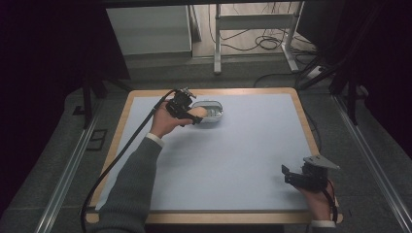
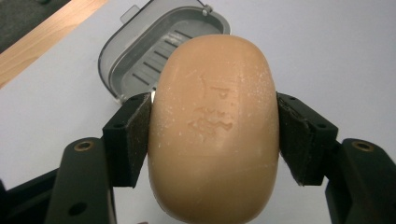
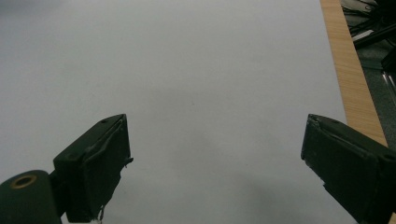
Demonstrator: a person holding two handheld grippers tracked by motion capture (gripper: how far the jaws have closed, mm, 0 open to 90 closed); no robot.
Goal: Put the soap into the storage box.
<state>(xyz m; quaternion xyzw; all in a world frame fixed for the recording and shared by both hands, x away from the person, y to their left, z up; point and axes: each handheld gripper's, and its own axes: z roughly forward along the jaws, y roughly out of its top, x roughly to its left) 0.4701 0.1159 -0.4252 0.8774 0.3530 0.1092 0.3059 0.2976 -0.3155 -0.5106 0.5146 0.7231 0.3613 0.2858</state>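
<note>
1. While the left claw [image 2: 214, 135] clamps the soap bar [image 2: 215, 126] across its short sides, the open grey soap dish [image 2: 140, 56] lies just ahead, the bar's long axis pointing toward it.
2. Whether the soap already overhangs the dish, I can't quite tell.
3. The right claw [image 1: 297, 175] rests wide open and empty, well apart on the bare surface [image 1: 243, 145]; nothing blocks the way.

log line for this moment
left hand-held gripper: shut on tan oval soap bar | open grey plastic soap case: empty | right hand-held gripper: open
</note>
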